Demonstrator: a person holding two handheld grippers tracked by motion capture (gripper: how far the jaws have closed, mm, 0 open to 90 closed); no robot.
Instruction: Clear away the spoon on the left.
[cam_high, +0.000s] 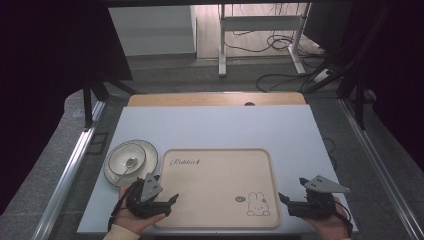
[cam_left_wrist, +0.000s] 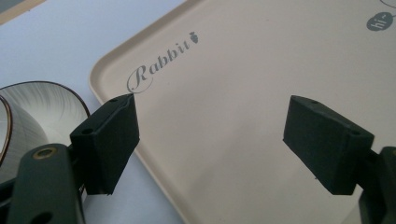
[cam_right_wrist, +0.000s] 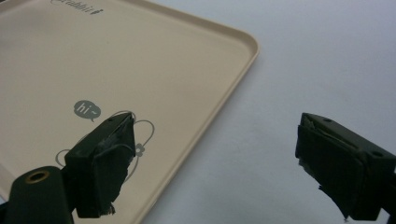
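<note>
Tray (cam_high: 215, 170), beige with a rabbit print, lies flat on the pale table (cam_high: 215, 125); my left gripper (cam_high: 170, 200) hangs at its near left corner, jaws spread wide with nothing between them; my right gripper (cam_high: 285, 198) sits at its near right edge, equally released; a bowl (cam_high: 131, 161) just left of the tray holds what looks like a spoon (cam_high: 127, 166).

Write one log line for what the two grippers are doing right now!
left gripper: jaws open, over tray left edge | right gripper: jaws open, at tray's right edge | bowl: untouched
</note>
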